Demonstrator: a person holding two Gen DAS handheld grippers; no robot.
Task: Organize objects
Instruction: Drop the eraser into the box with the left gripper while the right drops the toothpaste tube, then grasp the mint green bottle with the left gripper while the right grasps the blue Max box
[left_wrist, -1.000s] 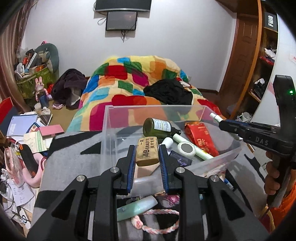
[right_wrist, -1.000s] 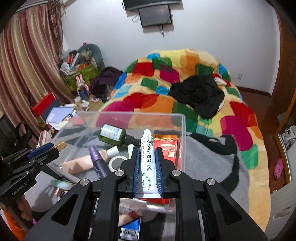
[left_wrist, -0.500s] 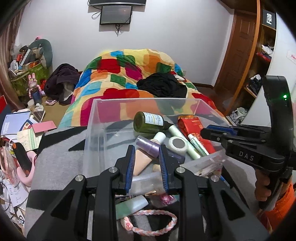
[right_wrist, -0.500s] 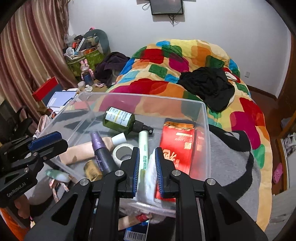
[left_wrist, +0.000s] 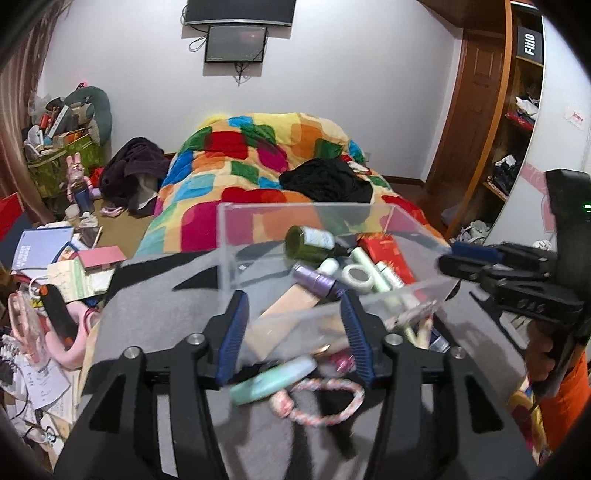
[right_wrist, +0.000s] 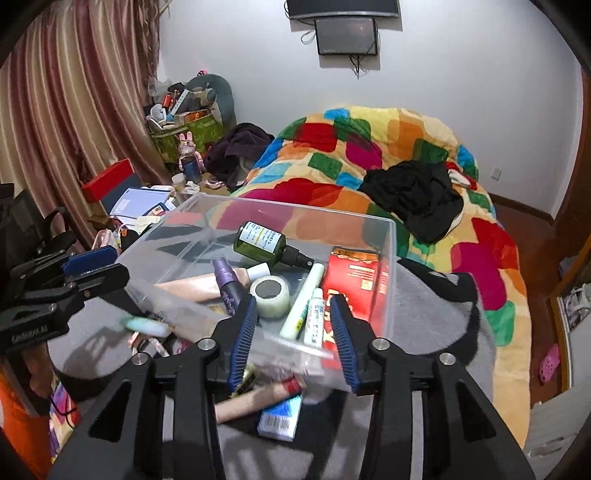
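Observation:
A clear plastic bin (left_wrist: 236, 251) (right_wrist: 392, 258) sits on a grey blanket. It holds a green bottle (right_wrist: 260, 243), a purple tube (right_wrist: 227, 282), a tape roll (right_wrist: 269, 295), a white tube (right_wrist: 314, 321), a red packet (right_wrist: 354, 280) and a beige tube (left_wrist: 291, 301). My left gripper (left_wrist: 293, 332) is open and empty at the bin's near wall. My right gripper (right_wrist: 293, 339) is open and empty at the near wall too. In front of the bin lie a mint tube (left_wrist: 273, 380), a pink rope ring (left_wrist: 317, 400) and a blue box (right_wrist: 280, 415).
A bed with a bright patchwork quilt (left_wrist: 258, 162) and black clothes (right_wrist: 413, 195) lies behind the bin. Books and clutter (left_wrist: 48, 266) fill the floor at the left. A wooden shelf (left_wrist: 517, 122) stands at the right.
My left gripper let the eraser go and my right gripper let the white tube go into the bin. Both jaws opened wide and both grippers drew back toward the near wall.

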